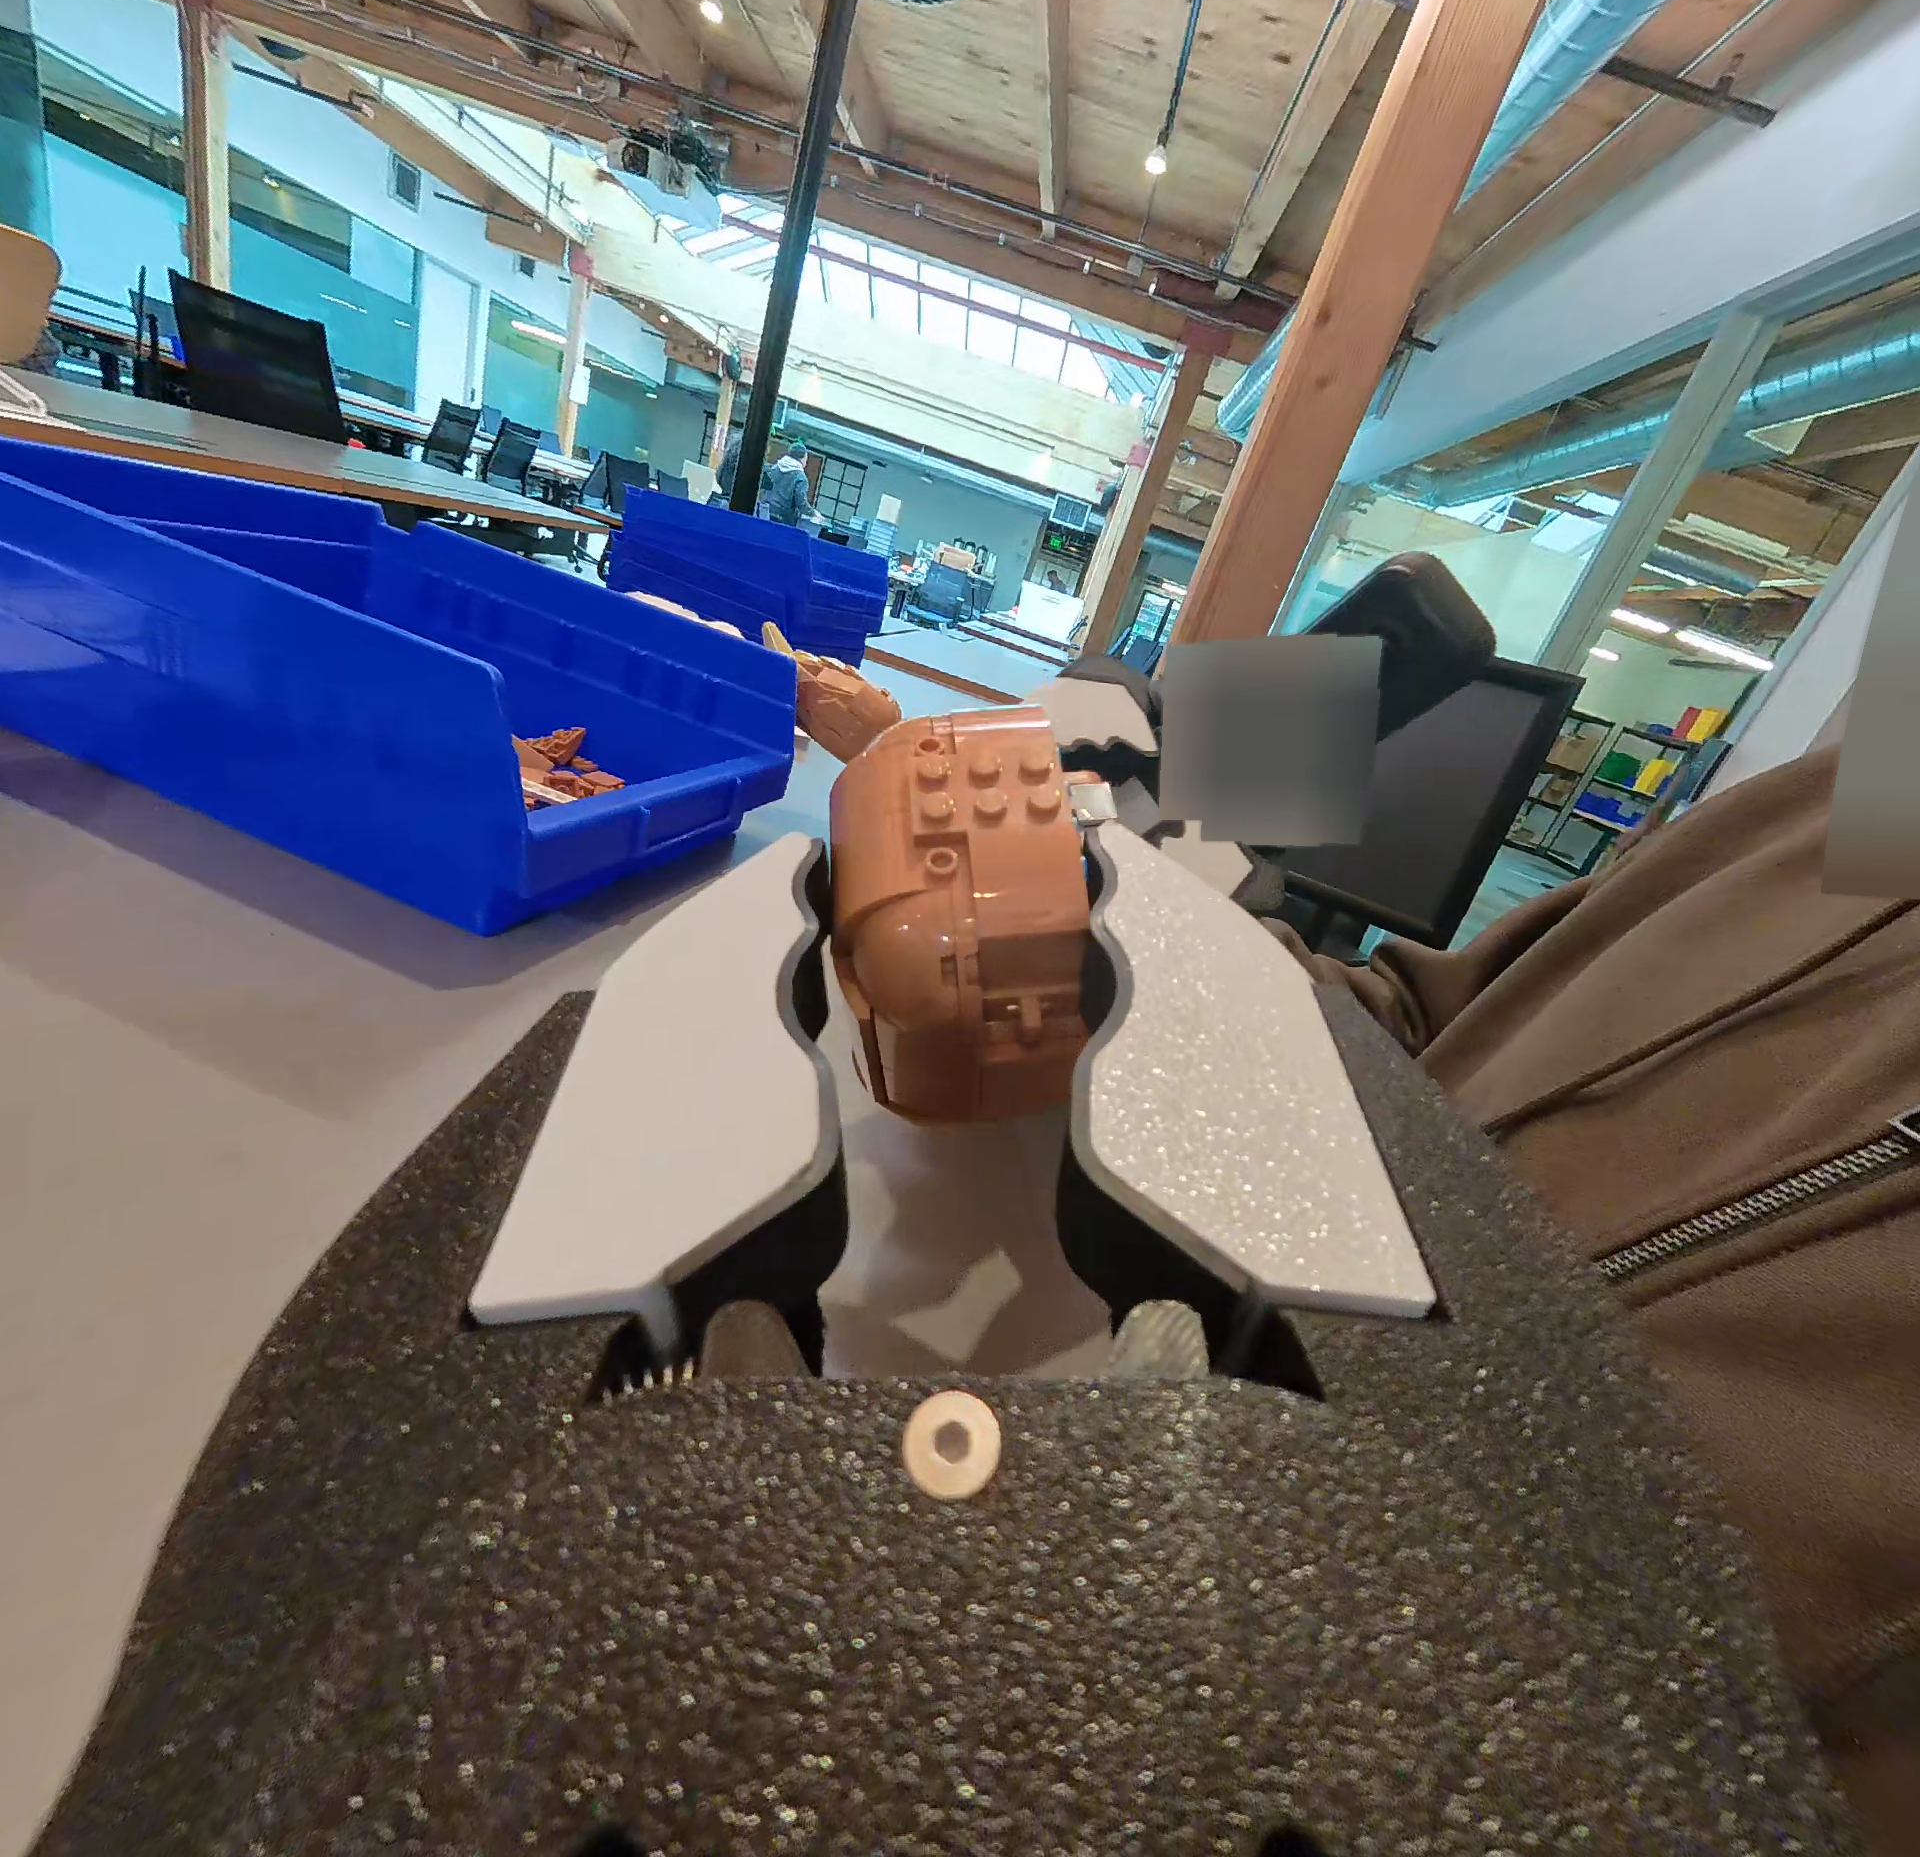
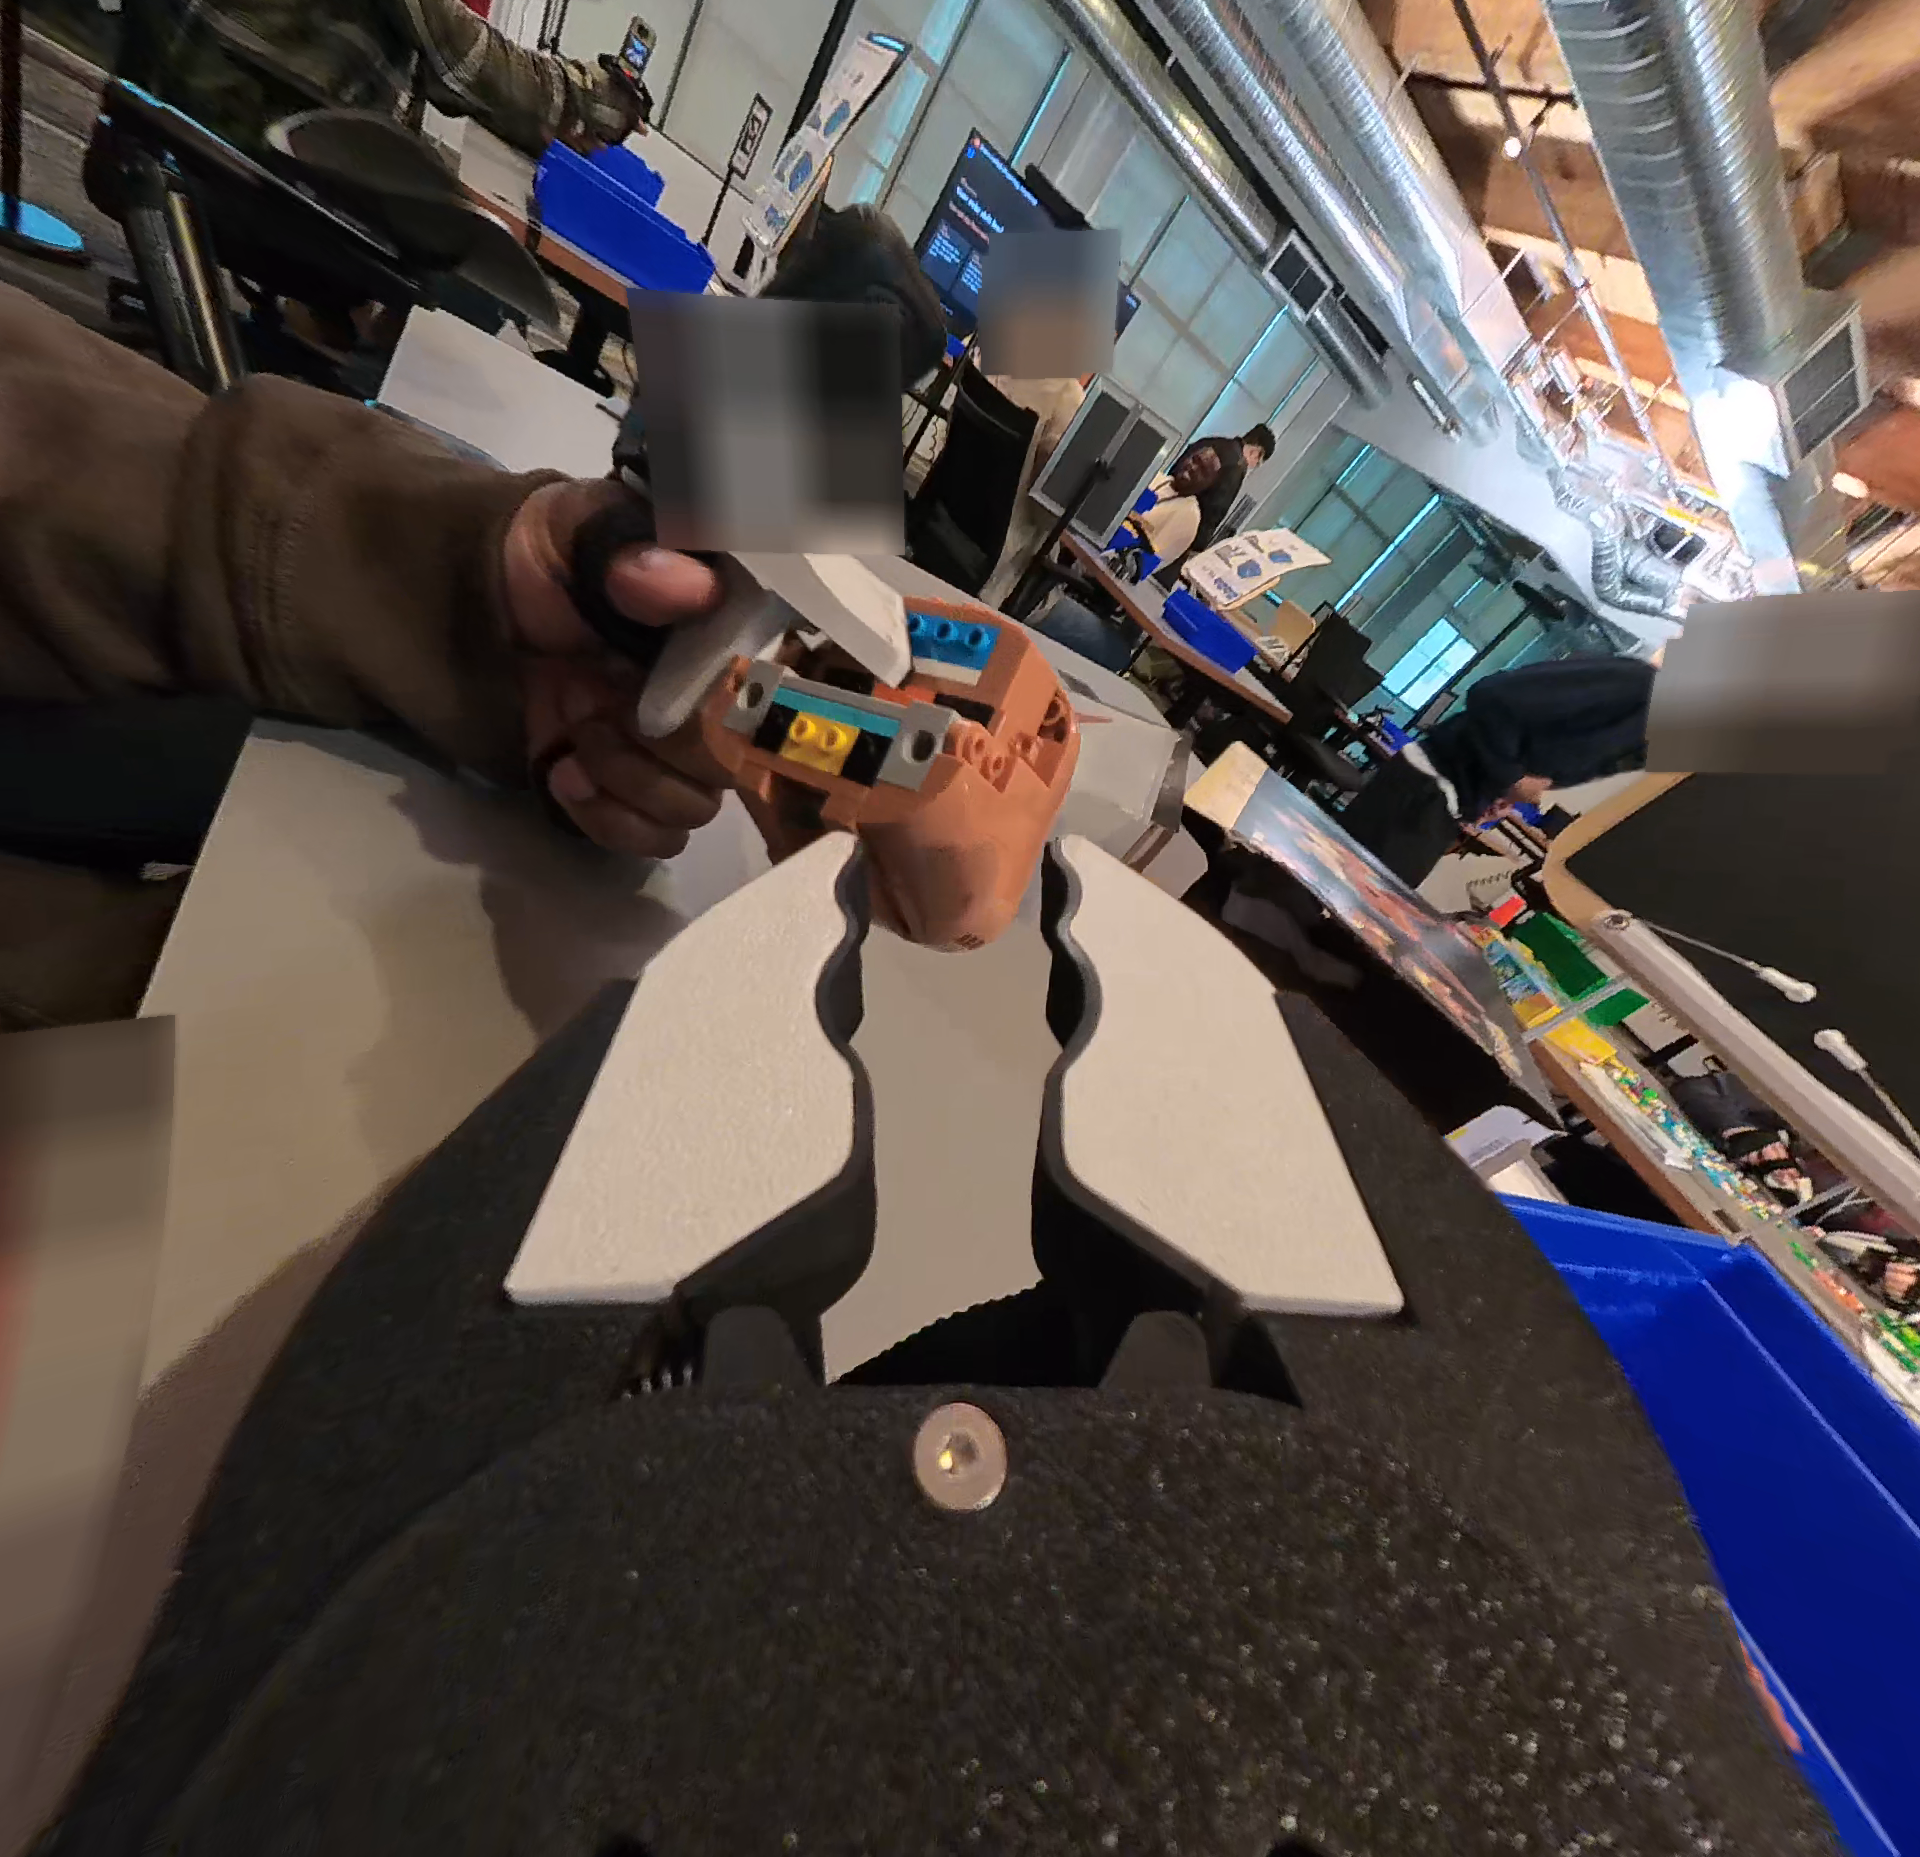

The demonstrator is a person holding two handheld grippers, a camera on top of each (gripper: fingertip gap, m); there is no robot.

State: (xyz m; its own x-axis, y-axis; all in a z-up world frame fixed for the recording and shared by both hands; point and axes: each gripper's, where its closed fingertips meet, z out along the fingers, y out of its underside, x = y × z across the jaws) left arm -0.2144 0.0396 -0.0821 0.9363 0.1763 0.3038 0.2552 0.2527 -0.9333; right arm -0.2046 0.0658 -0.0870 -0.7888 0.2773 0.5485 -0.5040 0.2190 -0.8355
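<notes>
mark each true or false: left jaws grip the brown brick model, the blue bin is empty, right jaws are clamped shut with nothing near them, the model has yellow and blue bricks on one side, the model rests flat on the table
1. The left gripper grips the rounded brown toy-brick model between its jaws. True.
2. The blue plastic bin is empty. False: small brown brick pieces lie in its near corner.
3. The right gripper is clamped shut with nothing near. False: its jaws stand apart around the model's lower end.
4. The model shows yellow and blue bricks on one side. True, in the right wrist view.
5. The model rests flat on the grey table. False: it is held above it.
</notes>
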